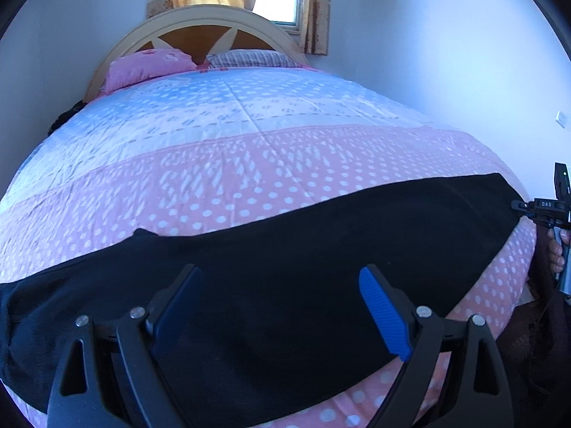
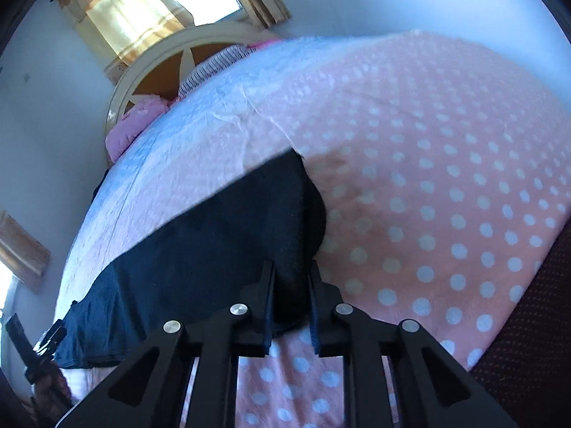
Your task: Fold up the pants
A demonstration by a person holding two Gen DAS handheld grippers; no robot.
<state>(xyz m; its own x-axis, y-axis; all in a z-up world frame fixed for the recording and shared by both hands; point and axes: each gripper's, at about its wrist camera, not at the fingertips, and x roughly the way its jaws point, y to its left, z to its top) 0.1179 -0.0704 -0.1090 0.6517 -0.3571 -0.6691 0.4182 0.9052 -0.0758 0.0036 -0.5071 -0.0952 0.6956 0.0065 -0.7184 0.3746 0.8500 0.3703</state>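
Left gripper (image 1: 282,306) sits low at the bottom centre of the left wrist view, its two fingers spread wide apart with nothing between them, hovering over the pants (image 1: 267,249); whether it touches the cloth cannot be told.

Pants: black, laid flat as one long band across the near end of the bed (image 1: 249,149). Long axis runs from the lower left of that frame up to the right edge, roughly crosswise to the bed's length. Which end is the waist cannot be told.

Right gripper (image 2: 291,299) at the bottom centre of the right wrist view, fingers drawn close with a fold of the pants (image 2: 214,249) clamped between them at the cloth's right-hand end. Its body also shows at the far right edge of the left wrist view, at the tip of the band, held by a hand (image 1: 558,249).

Right wrist view is tilted; the headboard (image 2: 142,82) lies in the upper left, the band slanting down to the lower left.

Pink dotted quilt (image 2: 446,196) under the cloth.
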